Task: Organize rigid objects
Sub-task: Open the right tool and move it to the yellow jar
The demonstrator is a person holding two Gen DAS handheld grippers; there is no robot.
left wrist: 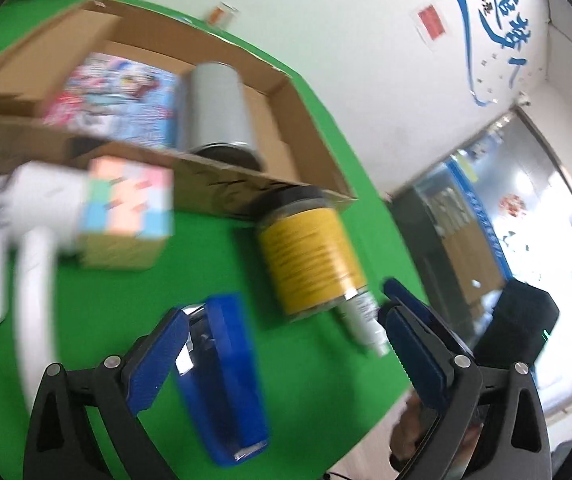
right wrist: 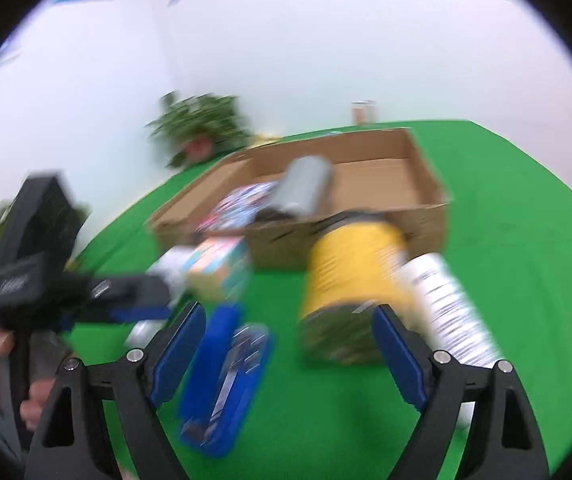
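**Both grippers spread, nothing held; loose items wait outside the box**

Green cloth (left wrist: pixel 134 292) covers the table, white wall behind, a potted plant (right wrist: pixel 202 130) at the far edge. Cardboard box (left wrist: pixel 317 152) sits open-topped on the cloth. Inside it: a colourful flat package (left wrist: pixel 122 96) lying down and a grey cylinder (left wrist: pixel 216 108) on its side, long axis running from the near wall toward the far wall. Judged as already sorted.

Outside, just in front of the near wall: a yellow-labelled jar (left wrist: pixel 309 256) on its side, dark lid toward the box, base toward the camera. A white bottle (left wrist: pixel 361 320) lies just beside its base. A blue stapler (left wrist: pixel 226 376) lies flat, long axis pointing roughly toward the box. A pastel box (left wrist: pixel 126 208) rests near a white object, too blurred to name.

Left gripper (left wrist: pixel 286 360) stands wide apart and empty. Right gripper (right wrist: pixel 286 360) likewise spread, clamping nothing. Both hover above the stapler and jar; strong motion blur.
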